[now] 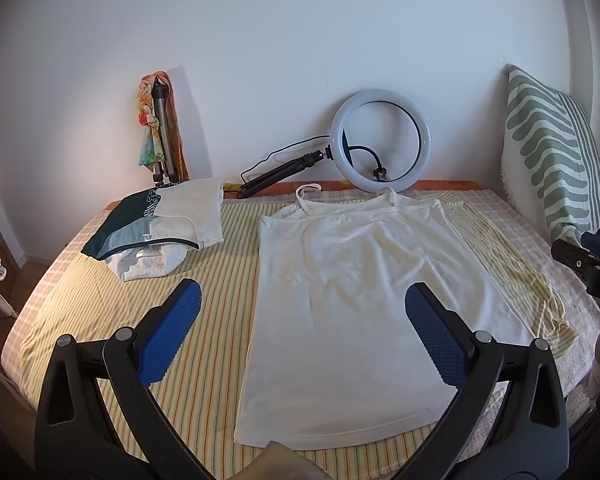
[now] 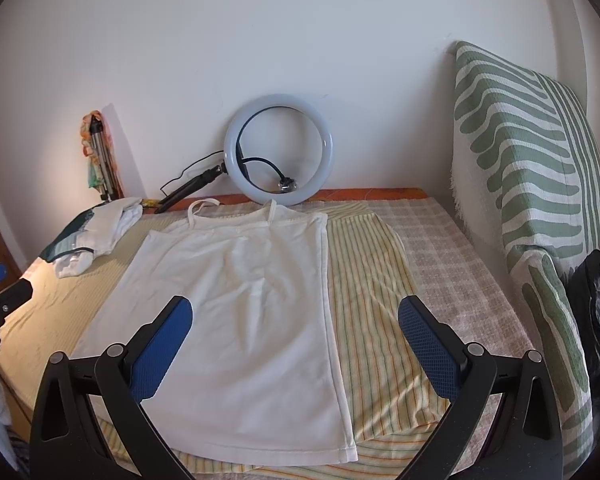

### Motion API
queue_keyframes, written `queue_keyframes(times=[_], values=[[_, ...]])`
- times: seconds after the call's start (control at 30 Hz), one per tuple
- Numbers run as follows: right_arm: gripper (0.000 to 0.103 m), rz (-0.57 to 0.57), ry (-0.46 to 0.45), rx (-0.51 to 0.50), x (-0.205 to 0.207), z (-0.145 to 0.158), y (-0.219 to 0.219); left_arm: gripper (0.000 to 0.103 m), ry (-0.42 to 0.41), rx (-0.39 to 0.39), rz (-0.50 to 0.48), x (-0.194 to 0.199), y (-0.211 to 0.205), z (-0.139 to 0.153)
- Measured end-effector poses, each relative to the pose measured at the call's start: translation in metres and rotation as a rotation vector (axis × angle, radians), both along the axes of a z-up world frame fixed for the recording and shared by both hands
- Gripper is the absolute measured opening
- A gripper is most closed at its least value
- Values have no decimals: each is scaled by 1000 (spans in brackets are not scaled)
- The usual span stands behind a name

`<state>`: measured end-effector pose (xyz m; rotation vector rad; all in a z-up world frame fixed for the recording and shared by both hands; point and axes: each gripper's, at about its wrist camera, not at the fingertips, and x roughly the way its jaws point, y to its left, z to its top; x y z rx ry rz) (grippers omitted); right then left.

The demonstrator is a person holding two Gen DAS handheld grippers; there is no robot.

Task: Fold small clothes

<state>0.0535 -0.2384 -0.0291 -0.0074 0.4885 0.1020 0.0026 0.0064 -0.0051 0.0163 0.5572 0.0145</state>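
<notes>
A white strappy top (image 1: 352, 300) lies flat on the striped yellow bed cover (image 1: 204, 320), straps toward the wall, hem toward me. My left gripper (image 1: 304, 300) hovers open above the top's lower left part, blue pads wide apart, holding nothing. In the right wrist view the same top (image 2: 244, 312) spreads left of centre. My right gripper (image 2: 296, 312) is open too, above the top's right edge and empty. The right gripper's black body (image 1: 588, 268) shows at the right edge of the left view; the left gripper's body (image 2: 0, 300) shows at the left edge of the right view.
A pile of folded clothes (image 1: 160, 224) sits at the bed's far left. A ring light (image 1: 380, 140) on a small tripod leans against the wall behind the top. A green patterned cushion (image 2: 532, 184) stands at the right. A tripod with a scarf (image 1: 160, 128) stands in the corner.
</notes>
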Motion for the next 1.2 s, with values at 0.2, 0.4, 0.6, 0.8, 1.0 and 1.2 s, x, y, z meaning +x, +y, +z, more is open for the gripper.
queue_keyframes(times=[0.2, 0.4, 0.6, 0.8, 1.0, 1.2], values=[[102, 2, 2, -1, 0, 0, 0, 103, 1, -1, -1, 0, 1, 0], [102, 7, 4, 0, 1, 0, 1, 103, 1, 0, -3, 0, 1, 0], [102, 5, 4, 0, 1, 0, 3, 103, 1, -3, -2, -1, 2, 0], [102, 7, 5, -2, 0, 0, 3, 103, 1, -4, -2, -1, 3, 1], [102, 7, 6, -1, 1, -1, 3, 103, 1, -4, -1, -1, 3, 0], [102, 12, 7, -3, 2, -1, 7, 103, 2, -4, 0, -2, 4, 0]])
